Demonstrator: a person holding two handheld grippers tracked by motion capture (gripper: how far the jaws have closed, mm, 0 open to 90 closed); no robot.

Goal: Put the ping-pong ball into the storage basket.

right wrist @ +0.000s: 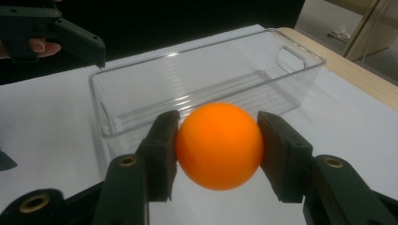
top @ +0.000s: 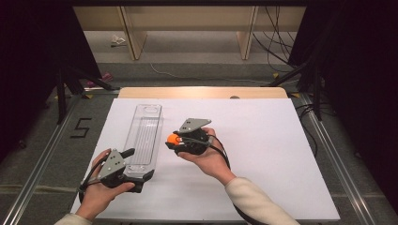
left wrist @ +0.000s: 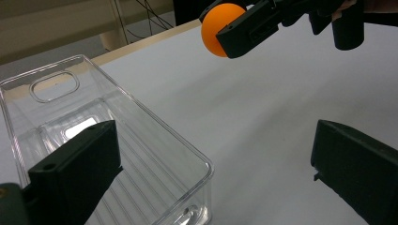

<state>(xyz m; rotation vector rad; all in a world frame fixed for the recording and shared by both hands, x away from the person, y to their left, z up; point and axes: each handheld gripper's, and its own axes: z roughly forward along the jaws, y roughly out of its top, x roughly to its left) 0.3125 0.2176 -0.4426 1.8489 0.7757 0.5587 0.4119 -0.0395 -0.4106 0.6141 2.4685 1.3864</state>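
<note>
High view first, working left to right: my left gripper (top: 133,169) sits at the near end of the clear plastic bin (top: 145,136), jaws spread wide, one inside the bin and the other outside, so the near-end wall stands between them. Whether a pad touches that wall I cannot tell. Just right of the bin, my right gripper (top: 172,141) is clamped on the orange ball (top: 172,138), carried above the white table (top: 263,154) and short of the bin's long wall.

I judge this as the carry step: ball picked, not yet placed. The next move calls for bringing the ball over the rim and above the bin floor, lowering, then spreading the jaws, while my left gripper steadies the bin.

Right gripper view shows both pads (right wrist: 164,150) pressing the ball's sides. How high the ball rides above the table is hard to judge. In the left gripper view the bin's near corner is cut off at the bottom edge.
</note>
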